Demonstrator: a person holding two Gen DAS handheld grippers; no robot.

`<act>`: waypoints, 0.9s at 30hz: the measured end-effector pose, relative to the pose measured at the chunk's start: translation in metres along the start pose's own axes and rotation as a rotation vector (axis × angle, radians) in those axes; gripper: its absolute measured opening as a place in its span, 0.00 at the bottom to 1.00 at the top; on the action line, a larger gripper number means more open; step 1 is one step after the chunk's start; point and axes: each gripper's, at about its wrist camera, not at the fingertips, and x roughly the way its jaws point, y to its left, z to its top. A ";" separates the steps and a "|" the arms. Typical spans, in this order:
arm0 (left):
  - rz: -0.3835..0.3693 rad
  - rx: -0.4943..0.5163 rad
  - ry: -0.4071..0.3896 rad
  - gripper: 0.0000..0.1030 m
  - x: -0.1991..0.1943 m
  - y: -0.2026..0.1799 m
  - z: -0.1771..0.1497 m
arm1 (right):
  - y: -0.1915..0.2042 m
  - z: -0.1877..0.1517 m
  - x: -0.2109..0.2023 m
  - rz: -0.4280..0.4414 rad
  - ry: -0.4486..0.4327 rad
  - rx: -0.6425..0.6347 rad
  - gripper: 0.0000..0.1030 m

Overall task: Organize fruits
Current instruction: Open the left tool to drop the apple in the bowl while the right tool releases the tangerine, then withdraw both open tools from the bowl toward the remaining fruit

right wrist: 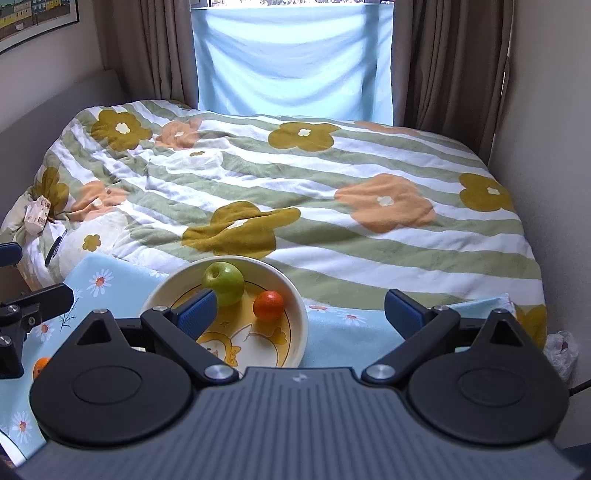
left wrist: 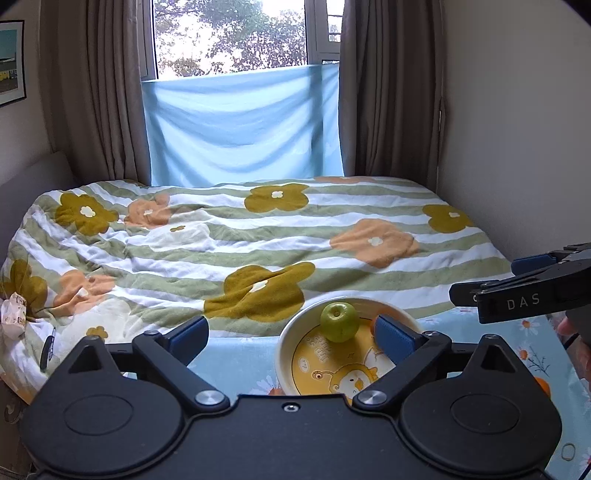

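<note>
Your right wrist view showed both fruits in the bowl (right wrist: 295, 295): the green apple (right wrist: 224, 282) toward its far left side and the orange tangerine (right wrist: 269, 305) just right of it, the two close but apart. In your left wrist view the apple (left wrist: 339, 321) was plain, yet only a sliver of the tangerine (left wrist: 372, 325) showed behind the blue pad of the tongs. The right view alone also caught a second orange fruit (right wrist: 40, 366) at the far left edge, lying on the table's blue daisy cloth (right wrist: 332, 328), and a white plastic bag (right wrist: 561, 350) low at the right, beside the bed (right wrist: 369, 236). The left view alone showed the window (left wrist: 229, 35) with trees outside and a pen-like object (left wrist: 47, 350) on the quilt.

The letters "DAS" were legible on the side of your right tongs (left wrist: 517, 291) where they crossed the left view. The bowl's yellow cartoon bottom carried small writing, too small to read.

Your left tongs (left wrist: 295, 341) were released, jaws spread wide with nothing between them, angled down toward the bowl. Your right tongs (right wrist: 300, 314) were likewise released and wide, empty, tilted down over the bowl's near right rim. Part of your hand (left wrist: 576, 332) showed at the right edge.
</note>
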 end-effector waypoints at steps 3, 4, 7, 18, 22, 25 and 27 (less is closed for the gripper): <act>0.021 -0.019 -0.027 0.98 -0.028 -0.004 -0.005 | -0.001 -0.008 -0.030 -0.001 -0.026 -0.008 1.00; 0.030 -0.026 -0.034 0.98 -0.036 -0.006 -0.007 | -0.001 -0.012 -0.042 0.003 -0.037 -0.009 1.00; 0.048 -0.046 -0.055 0.98 -0.062 -0.010 -0.016 | -0.002 -0.024 -0.070 0.017 -0.059 -0.014 1.00; 0.134 -0.035 -0.074 0.98 -0.115 -0.029 -0.065 | -0.005 -0.073 -0.128 0.112 -0.090 -0.062 1.00; 0.134 -0.030 -0.040 0.98 -0.111 -0.026 -0.083 | -0.003 -0.092 -0.130 0.149 -0.083 -0.104 1.00; 0.134 -0.026 -0.009 0.98 -0.101 -0.020 -0.096 | 0.000 -0.105 -0.124 0.179 -0.076 -0.133 1.00; 0.129 -0.024 0.009 0.98 -0.092 -0.016 -0.105 | 0.002 -0.112 -0.118 0.199 -0.075 -0.147 1.00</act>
